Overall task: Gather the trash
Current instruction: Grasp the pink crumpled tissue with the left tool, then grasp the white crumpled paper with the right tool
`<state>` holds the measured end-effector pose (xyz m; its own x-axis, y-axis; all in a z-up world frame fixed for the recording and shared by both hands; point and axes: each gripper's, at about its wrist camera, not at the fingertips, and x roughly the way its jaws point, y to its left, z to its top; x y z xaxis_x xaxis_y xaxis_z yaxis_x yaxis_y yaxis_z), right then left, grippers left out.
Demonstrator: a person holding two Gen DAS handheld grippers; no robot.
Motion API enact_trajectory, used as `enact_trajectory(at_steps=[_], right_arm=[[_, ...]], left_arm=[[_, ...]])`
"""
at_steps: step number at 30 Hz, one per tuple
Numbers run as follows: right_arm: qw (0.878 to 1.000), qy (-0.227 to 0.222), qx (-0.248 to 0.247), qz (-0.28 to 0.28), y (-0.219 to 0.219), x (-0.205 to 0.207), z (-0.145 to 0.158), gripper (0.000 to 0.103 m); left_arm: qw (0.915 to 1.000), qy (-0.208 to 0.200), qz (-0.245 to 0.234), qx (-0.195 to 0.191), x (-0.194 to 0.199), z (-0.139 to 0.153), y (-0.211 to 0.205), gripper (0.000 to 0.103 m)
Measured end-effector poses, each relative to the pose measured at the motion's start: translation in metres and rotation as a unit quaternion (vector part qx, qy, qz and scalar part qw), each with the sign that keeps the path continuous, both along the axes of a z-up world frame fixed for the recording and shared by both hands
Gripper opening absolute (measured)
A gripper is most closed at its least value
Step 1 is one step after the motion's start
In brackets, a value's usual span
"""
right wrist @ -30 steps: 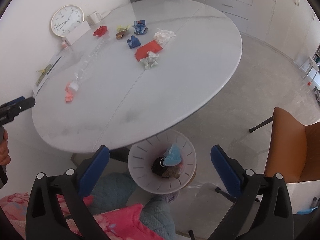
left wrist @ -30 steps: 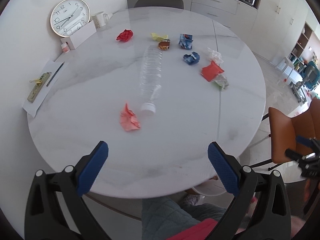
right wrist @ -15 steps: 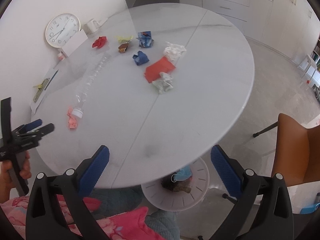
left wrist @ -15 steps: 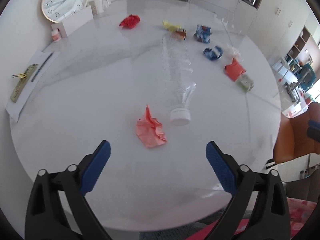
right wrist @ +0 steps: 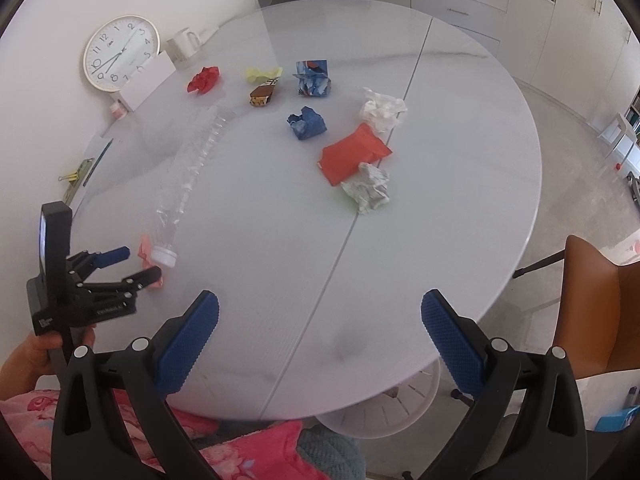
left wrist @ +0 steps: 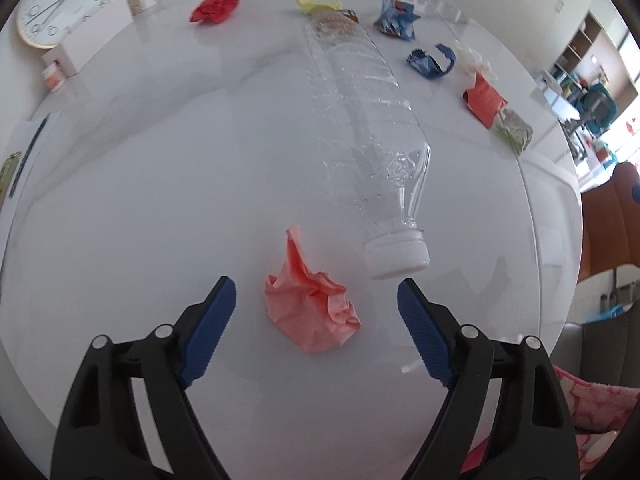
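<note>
My left gripper (left wrist: 316, 292) is open, its blue pads either side of a crumpled pink paper (left wrist: 314, 312) on the round white table (left wrist: 140, 184). An empty clear bottle (left wrist: 368, 120) with a white cap lies just beyond. Further off lie a red paper ball (left wrist: 216, 7), yellow paper (left wrist: 316, 3), blue wrappers (left wrist: 430, 62) and an orange-red packet (left wrist: 484, 100). My right gripper (right wrist: 320, 316) is open and empty over the table's near edge. In its view the left gripper (right wrist: 134, 264) sits at the pink paper (right wrist: 145, 249). A white waste bin (right wrist: 384, 412) shows under the table edge.
A wall clock (right wrist: 120, 53), a white box (right wrist: 149, 80), a mug (right wrist: 183, 45) and papers with a pen (right wrist: 94, 160) sit at the table's far left. An orange chair (right wrist: 600, 304) stands to the right. White and grey crumpled papers (right wrist: 370, 188) lie mid-table.
My left gripper has moved forward over the table until the pink paper lies between its pads. My right gripper rose from over the bin to above the table edge.
</note>
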<state>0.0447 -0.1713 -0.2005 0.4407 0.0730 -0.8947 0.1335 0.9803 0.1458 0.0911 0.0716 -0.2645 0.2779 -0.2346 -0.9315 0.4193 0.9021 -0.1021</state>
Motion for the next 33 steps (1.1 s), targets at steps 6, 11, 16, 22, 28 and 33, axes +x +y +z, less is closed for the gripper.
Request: enact_trajectory(at_steps=[6,11,16,22,28,33], right_arm=[[1.000,0.006,0.005,-0.004,0.006,0.018,-0.001,0.101],[1.000,0.011,0.005,-0.011,0.009,0.028,-0.003,0.101],[1.000,0.016,0.004,-0.017,0.006,0.029,-0.006,0.101],[0.999,0.022,0.014,-0.023,-0.003,0.027,-0.012,0.101],[1.000,0.015,0.003,-0.014,-0.019,0.027,-0.021,0.101],[1.000,0.008,-0.018,0.009,-0.032,0.042,-0.034,0.101]], left_arm=[[0.9993,0.023,-0.028,0.004,0.009,-0.013,-0.003,0.064],[0.9986,0.017,-0.049,0.006,0.012,-0.012,-0.005,0.048],[0.9986,0.020,-0.048,-0.005,0.014,-0.009,0.002,0.041],[0.9989,0.008,-0.046,-0.007,0.006,0.000,0.004,0.040],[0.9991,-0.014,-0.041,-0.001,-0.010,0.028,-0.004,0.040],[0.9978,-0.034,-0.050,-0.028,-0.012,0.065,-0.036,0.040]])
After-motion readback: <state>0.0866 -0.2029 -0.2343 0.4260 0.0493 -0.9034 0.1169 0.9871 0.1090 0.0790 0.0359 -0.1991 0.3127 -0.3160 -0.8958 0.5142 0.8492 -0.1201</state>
